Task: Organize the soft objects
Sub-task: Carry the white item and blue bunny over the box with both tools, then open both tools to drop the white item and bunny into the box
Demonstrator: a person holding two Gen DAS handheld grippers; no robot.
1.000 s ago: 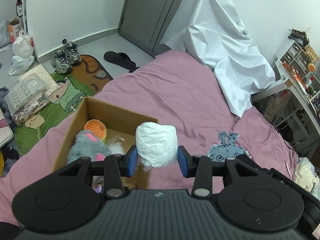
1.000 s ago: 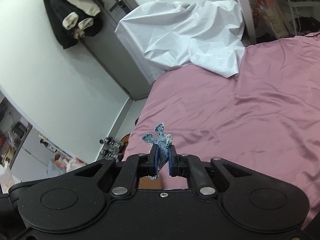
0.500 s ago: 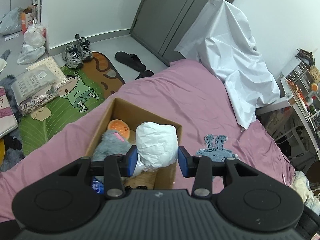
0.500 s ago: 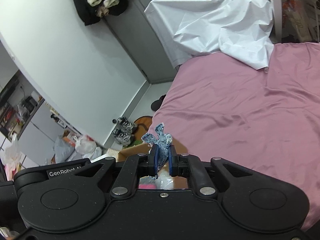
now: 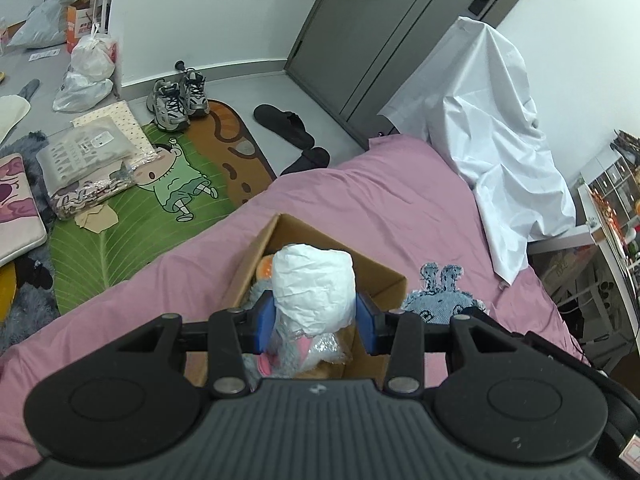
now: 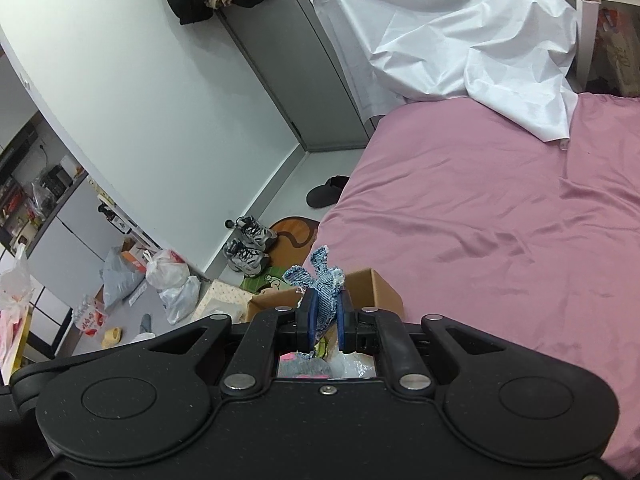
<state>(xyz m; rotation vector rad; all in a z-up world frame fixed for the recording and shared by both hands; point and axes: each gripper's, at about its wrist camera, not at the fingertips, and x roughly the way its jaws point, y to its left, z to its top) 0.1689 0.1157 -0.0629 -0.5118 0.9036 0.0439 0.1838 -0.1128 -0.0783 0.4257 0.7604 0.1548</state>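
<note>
Light: my two cameras show even, soft room light | Shadows: weak | Glare: sheen on the pink sheet (image 6: 500,216) | Blur: none, sharp | Distortion: strong fisheye, the wall (image 6: 132,92) curves, dark corners

Crinkled white paper-like bundle (image 5: 314,288), matt, sitting between the left gripper's (image 5: 315,322) blue pads. Frayed denim rabbit (image 6: 320,288) pinched in the right gripper (image 6: 323,322). Plain brown cardboard box (image 5: 384,284) lying below on smooth, faintly sheened pink bedsheet (image 5: 352,196).
</note>
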